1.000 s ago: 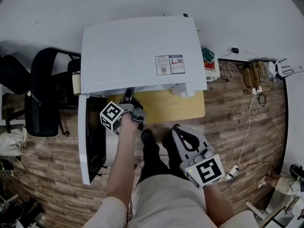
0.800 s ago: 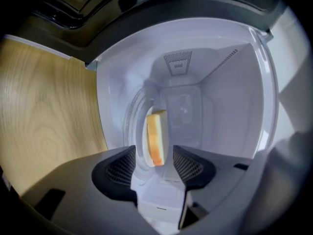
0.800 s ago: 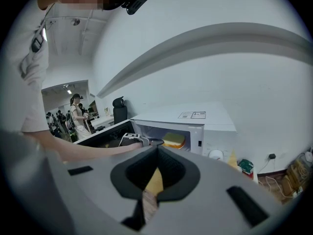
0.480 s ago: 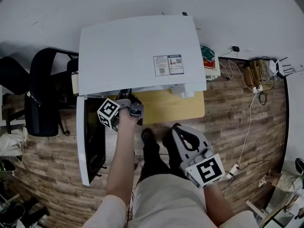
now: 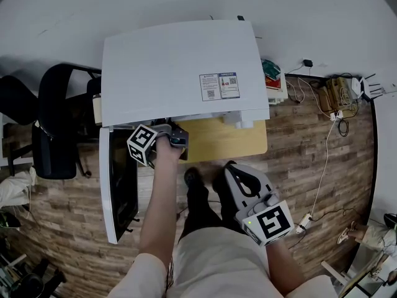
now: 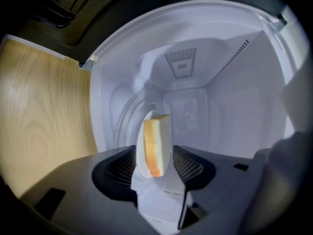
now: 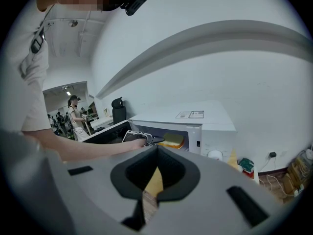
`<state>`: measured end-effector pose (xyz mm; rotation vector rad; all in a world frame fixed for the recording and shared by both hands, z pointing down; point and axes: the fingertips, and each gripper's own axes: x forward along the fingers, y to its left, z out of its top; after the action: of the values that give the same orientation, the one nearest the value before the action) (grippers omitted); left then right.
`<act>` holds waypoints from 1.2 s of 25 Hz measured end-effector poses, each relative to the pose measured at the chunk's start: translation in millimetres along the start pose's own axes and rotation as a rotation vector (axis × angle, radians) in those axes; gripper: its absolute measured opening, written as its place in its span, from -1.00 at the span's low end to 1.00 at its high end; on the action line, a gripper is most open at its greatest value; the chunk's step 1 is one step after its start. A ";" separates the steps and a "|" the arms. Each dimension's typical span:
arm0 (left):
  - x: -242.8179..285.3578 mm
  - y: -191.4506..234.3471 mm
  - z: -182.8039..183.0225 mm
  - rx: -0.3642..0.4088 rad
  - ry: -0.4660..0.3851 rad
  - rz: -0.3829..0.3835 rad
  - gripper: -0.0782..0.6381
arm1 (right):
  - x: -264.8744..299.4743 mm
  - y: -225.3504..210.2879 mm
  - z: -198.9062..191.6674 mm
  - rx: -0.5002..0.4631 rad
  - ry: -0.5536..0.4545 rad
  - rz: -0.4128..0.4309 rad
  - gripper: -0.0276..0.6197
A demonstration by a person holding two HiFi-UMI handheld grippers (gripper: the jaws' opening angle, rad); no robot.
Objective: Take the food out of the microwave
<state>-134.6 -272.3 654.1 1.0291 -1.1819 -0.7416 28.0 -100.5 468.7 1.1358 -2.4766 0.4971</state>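
Note:
The white microwave point(image 5: 183, 67) stands on a wooden table point(image 5: 226, 138), its door point(image 5: 118, 185) swung open to the left. Inside the cavity a slice of yellow bread point(image 6: 156, 143) lies on a small white plate point(image 6: 141, 155). My left gripper point(image 6: 155, 173) reaches into the cavity, turned on its side, and is shut on the plate's near rim. In the head view its tips are hidden under the microwave's top. My right gripper point(image 5: 239, 176) hangs shut and empty in front of the table, and its view shows the bread point(image 7: 173, 140) in the opening.
A black office chair point(image 5: 56, 123) stands left of the microwave. Cables and small boxes point(image 5: 329, 98) lie on the wooden floor at the right. A person point(image 7: 76, 114) stands far off in the background. The open door blocks the left side.
My left gripper has pushed further into the microwave cavity, up to the plate. The right gripper has stayed where it was.

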 end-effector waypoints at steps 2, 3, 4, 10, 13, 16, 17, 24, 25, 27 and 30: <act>1.8 -0.5 -0.3 0.005 0.004 -0.001 -0.18 | 0.4 0.0 0.1 0.001 -0.001 0.000 -0.92; 2.5 -0.8 0.1 0.003 0.002 -0.003 -0.18 | 0.6 0.2 0.2 0.001 -0.001 0.001 -0.92; 3.3 -1.2 0.5 0.000 0.000 -0.007 -0.19 | 0.9 0.4 0.3 0.000 -0.001 0.002 -0.92; 6.4 -3.4 2.1 -0.028 0.005 -0.026 -0.21 | 2.3 2.6 1.8 -0.002 0.003 0.005 -0.92; 7.1 -2.9 3.3 -0.028 0.004 -0.016 -0.21 | 3.0 3.7 2.1 -0.002 0.004 0.006 -0.92; 7.8 1.2 4.2 -0.022 -0.002 0.008 -0.24 | 3.6 4.4 0.7 0.002 0.007 0.008 -0.92; 8.0 2.4 4.7 -0.020 -0.005 0.014 -0.27 | 3.9 4.6 0.0 0.003 0.009 0.009 -0.92; 9.3 9.3 4.4 -0.011 0.011 0.060 -0.50 | 4.4 5.0 -0.8 0.002 0.012 0.009 -0.92; 9.6 10.3 4.1 -0.012 0.013 0.067 -0.52 | 4.5 5.0 -0.8 0.002 0.013 0.009 -0.92; 10.0 12.2 4.4 -0.014 0.014 0.080 -0.57 | 5.1 4.9 -0.1 0.002 0.012 0.008 -0.92; 10.5 13.4 5.0 -0.018 0.011 0.093 -0.62 | 5.1 4.9 1.9 0.003 0.011 0.006 -0.92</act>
<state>-137.5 -277.8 670.7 0.9556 -1.2034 -0.6718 20.8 -101.7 468.6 1.1237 -2.4716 0.5084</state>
